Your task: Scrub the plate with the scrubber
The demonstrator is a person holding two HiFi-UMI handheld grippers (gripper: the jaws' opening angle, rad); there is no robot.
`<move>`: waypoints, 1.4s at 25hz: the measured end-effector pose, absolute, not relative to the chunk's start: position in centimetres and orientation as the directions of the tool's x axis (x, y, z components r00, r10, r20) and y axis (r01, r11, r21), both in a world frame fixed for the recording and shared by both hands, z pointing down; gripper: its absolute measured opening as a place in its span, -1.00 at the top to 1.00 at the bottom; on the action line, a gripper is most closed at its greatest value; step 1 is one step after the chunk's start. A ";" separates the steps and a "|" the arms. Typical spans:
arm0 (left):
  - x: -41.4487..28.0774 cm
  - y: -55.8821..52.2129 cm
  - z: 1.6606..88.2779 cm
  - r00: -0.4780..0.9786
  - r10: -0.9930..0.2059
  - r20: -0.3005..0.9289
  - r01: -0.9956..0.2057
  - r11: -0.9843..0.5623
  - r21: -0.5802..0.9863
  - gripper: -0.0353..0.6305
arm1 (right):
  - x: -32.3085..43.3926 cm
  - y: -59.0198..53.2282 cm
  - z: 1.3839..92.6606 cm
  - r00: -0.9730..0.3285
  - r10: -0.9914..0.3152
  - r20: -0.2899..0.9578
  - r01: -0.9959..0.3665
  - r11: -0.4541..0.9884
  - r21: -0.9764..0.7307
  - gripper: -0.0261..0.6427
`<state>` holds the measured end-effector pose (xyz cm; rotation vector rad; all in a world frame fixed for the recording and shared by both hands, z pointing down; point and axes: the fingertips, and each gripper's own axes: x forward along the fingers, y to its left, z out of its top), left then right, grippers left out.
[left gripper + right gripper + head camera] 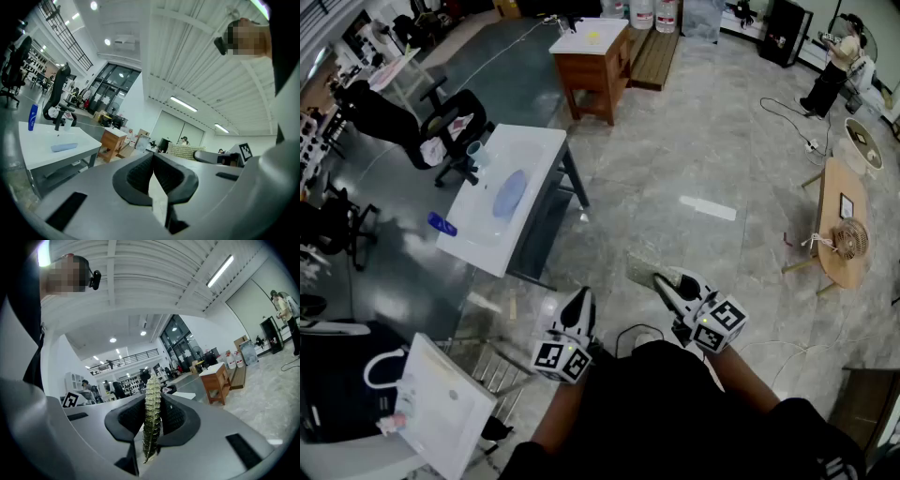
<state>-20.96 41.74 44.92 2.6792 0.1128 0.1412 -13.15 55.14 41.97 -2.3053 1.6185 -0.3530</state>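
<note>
**A:** Where is the plate (508,194)?

**B:** It lies flat on the white desk (487,246), far off to the left and well apart from both claws. A blue bottle (442,224) lies near it, by the desk's left edge.

**A:** And the scrubber?

**B:** The right claw (152,414) is clenched on the scrubber (151,427), holding it edge-on. I'd guess that's so a flat face can meet the plate. The left claw (153,165) is clenched on nothing, probably kept free to steady the plate.

**A:** So no scrubbing yet?

**B:** Not yet. Both claws point level, close to the person's body. It's a big open hall with a pale stone-look floor (712,131) and a small wooden desk (595,58) farther off.
</note>
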 end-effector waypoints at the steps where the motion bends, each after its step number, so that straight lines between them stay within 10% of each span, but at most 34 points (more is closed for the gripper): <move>1: -21.0 41.8 44.9 0.992 0.099 0.082 0.052 -0.895 0.442 0.88 | -13.1 55.3 42.0 0.333 -0.943 0.027 -0.870 -0.318 -0.378 0.75; 17: -20.4 39.2 47.3 0.992 0.028 0.125 -0.031 -0.893 0.449 0.88 | -10.0 54.8 44.2 0.343 -0.939 0.023 -0.820 -0.311 -0.481 0.74; 35: -1.3 23.6 50.4 0.990 0.038 0.136 -0.041 -0.844 0.535 0.88 | 7.8 40.8 45.9 0.373 -0.914 0.161 -0.795 -0.404 -0.453 0.74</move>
